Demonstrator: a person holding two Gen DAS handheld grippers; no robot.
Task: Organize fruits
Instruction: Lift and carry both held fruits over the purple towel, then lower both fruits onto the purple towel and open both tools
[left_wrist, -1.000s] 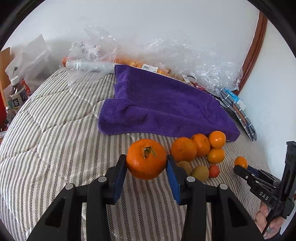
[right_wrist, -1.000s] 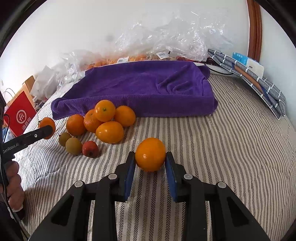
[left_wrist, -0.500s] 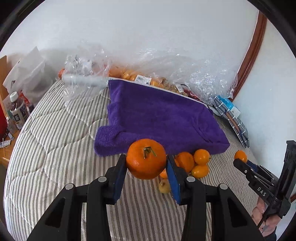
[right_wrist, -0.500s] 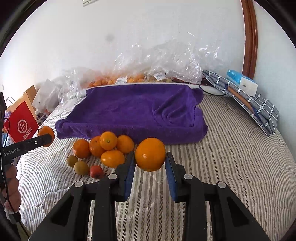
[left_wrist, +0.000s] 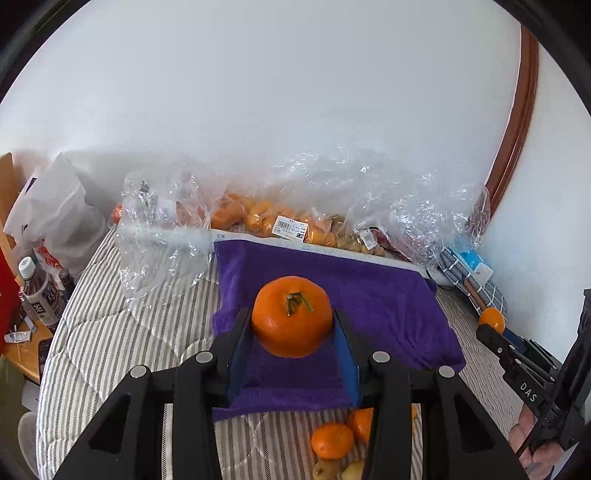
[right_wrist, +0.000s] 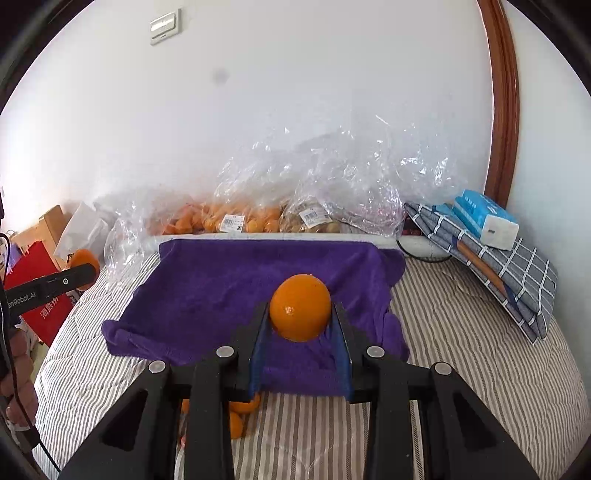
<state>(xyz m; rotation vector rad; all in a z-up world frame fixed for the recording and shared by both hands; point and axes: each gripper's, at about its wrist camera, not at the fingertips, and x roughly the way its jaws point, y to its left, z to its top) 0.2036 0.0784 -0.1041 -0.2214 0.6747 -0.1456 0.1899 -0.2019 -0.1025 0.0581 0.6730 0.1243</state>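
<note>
My left gripper (left_wrist: 291, 332) is shut on a large tangerine (left_wrist: 291, 317) with a green stem, held in the air above the near edge of the purple towel (left_wrist: 369, 295). My right gripper (right_wrist: 300, 325) is shut on a smooth orange (right_wrist: 300, 312), also lifted over the purple towel (right_wrist: 221, 288). The loose fruit pile (left_wrist: 332, 439) lies on the striped bed below the left fingers, partly hidden. In the right wrist view a few oranges of the pile (right_wrist: 242, 406) peek out under the fingers. The right gripper with its orange (left_wrist: 493, 320) shows at the left view's right edge.
Clear plastic bags of fruit (left_wrist: 280, 221) line the wall behind the towel. A folded checked cloth with a tissue pack (right_wrist: 487, 221) sits at the right. Bottles (left_wrist: 40, 291) and a red bag (right_wrist: 40, 295) stand left of the striped bed (left_wrist: 110, 332).
Both grippers have risen and moved forward with their fruit; the towel now lies under them and the fruit pile has slid to the bottom of both views.
</note>
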